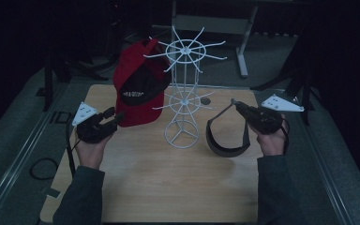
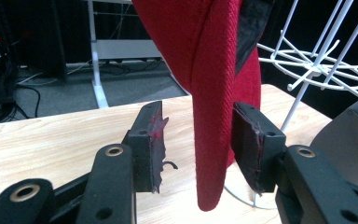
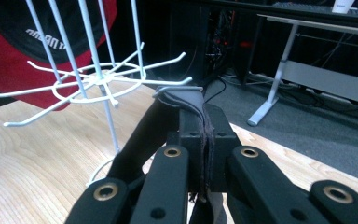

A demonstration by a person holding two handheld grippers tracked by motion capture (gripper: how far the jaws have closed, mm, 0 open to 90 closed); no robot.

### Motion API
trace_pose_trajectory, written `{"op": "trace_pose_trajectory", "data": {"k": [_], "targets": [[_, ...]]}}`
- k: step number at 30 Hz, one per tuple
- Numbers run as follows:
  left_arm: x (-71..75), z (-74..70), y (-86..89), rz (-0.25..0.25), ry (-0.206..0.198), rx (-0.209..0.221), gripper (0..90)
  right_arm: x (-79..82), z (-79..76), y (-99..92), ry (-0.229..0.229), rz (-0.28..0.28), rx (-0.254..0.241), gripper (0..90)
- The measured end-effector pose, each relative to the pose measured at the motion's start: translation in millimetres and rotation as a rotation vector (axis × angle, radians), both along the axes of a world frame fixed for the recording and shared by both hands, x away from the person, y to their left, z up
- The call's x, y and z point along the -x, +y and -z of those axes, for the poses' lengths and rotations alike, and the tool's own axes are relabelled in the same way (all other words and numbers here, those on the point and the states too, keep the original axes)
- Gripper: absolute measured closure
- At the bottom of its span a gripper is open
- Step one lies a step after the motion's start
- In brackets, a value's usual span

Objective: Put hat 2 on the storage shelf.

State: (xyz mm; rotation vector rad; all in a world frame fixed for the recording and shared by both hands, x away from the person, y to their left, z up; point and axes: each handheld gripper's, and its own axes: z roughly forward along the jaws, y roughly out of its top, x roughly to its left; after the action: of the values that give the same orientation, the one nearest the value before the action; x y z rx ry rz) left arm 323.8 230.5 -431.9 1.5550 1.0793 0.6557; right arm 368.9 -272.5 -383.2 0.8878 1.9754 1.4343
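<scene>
A red cap [image 1: 138, 89] hangs from an arm of the white wire rack [image 1: 183, 93] at the back of the wooden table [image 1: 168, 187]. My left gripper [image 1: 115, 117] is open, its jaws standing either side of the cap's brim [image 2: 214, 93]; there is a gap at the left pad [image 2: 156, 140], while the right pad sits close against the cloth. My right gripper [image 1: 234, 104] is shut on the strap [image 3: 186, 100] of a dark visor [image 1: 225, 140], which hangs in a loop to the right of the rack's base. In the right gripper view the rack's lower arms [image 3: 98, 79] lie just ahead.
A small dark disc [image 1: 206, 101] lies on the table behind the rack. A desk's metal leg [image 1: 243, 51] stands beyond the table's far edge. A coiled cable [image 1: 42, 168] rests on the grey floor at the left. Bare wood extends along the table's near half.
</scene>
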Motion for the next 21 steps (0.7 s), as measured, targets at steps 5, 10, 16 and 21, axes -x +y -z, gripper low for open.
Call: {"op": "trace_pose_trajectory", "data": {"k": [5, 10, 16, 21], "targets": [[0.2, 0.0, 0.4, 0.0, -0.001, 0.002, 55.6, 0.9, -4.2, 1.5, -0.011, -0.009, 0.008, 87.9], [0.0, 0.2, 0.4, -0.001, -0.001, 0.005, 55.6, -0.2, -9.1, 1.1, -0.019, -0.011, 0.015, 87.9], [-0.3, 0.8, 0.0, 0.0, 0.001, 0.003, 55.6, -1.2, -15.9, -0.7, -0.031, -0.021, 0.011, 87.9], [-0.4, 0.8, -0.1, 0.0, 0.001, 0.004, 55.6, 1.6, -18.2, -0.4, -0.035, -0.034, 0.005, 87.8]]}}
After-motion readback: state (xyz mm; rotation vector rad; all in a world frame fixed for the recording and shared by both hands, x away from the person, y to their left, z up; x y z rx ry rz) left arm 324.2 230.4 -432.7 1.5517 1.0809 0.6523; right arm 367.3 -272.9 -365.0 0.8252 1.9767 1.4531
